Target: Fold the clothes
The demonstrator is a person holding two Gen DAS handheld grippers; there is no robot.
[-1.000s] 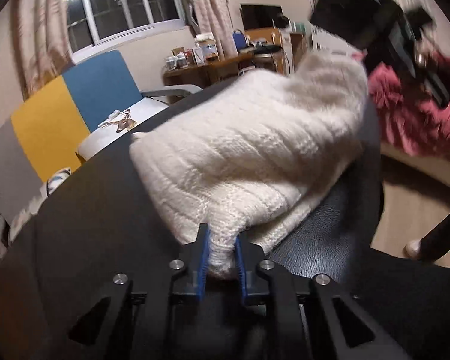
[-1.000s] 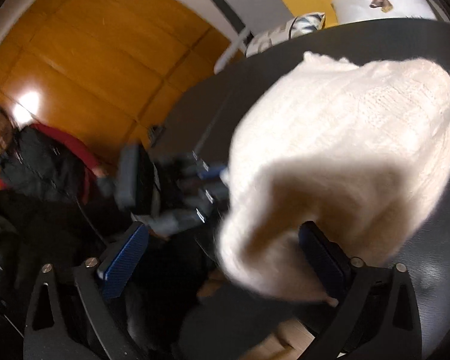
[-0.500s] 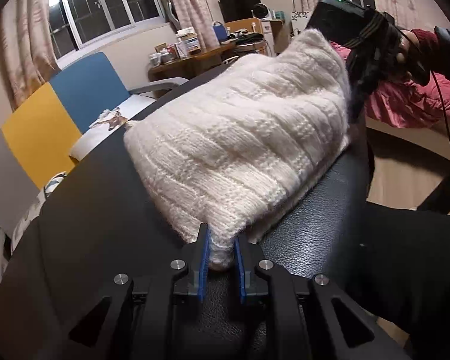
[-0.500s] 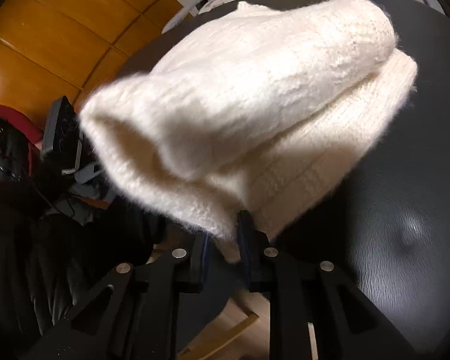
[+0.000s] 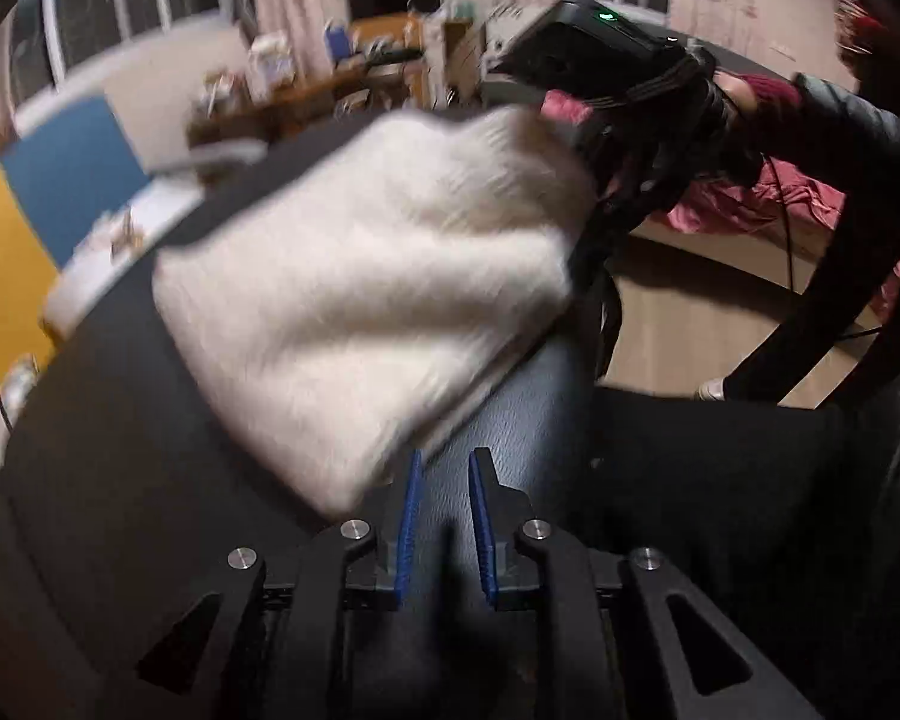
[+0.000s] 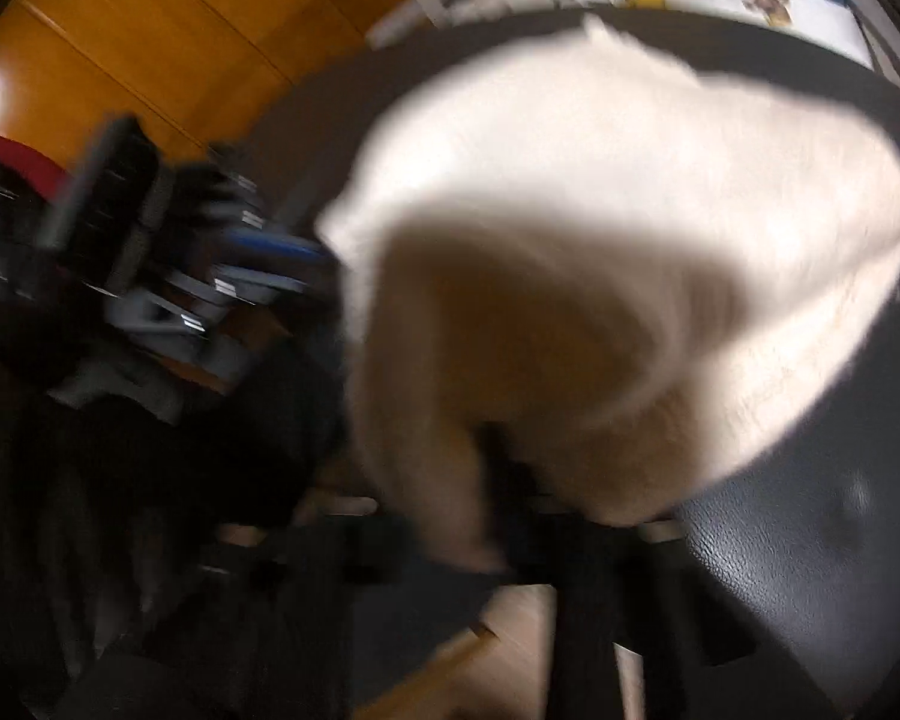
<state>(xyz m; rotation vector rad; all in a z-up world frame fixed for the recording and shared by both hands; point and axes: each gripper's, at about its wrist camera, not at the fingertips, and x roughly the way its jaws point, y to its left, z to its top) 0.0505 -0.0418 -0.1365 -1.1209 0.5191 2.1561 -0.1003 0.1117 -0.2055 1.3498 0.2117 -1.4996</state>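
Note:
A folded white knit sweater (image 5: 360,276) lies on a round black leather table (image 5: 120,420). My left gripper (image 5: 444,516) sits just right of the sweater's near corner, pads slightly apart with only bare table between them. At the sweater's far corner my right gripper (image 5: 576,120) is closed on the knit. The right wrist view is blurred: the sweater (image 6: 630,210) bulges over my right gripper (image 6: 510,510) and hides its fingers. The left gripper (image 6: 258,264) shows there at the sweater's left side.
A yellow and blue sofa (image 5: 60,180) stands beyond the table at left, a cluttered wooden desk (image 5: 330,90) behind it. Pink bedding (image 5: 750,204) and wood floor (image 5: 690,312) lie to the right. A person's black sleeve (image 5: 840,138) reaches in from the right.
My left gripper has let go of the sweater's near corner and slid to the right of it. The right gripper keeps hold of the far corner and is moving, blurring its view.

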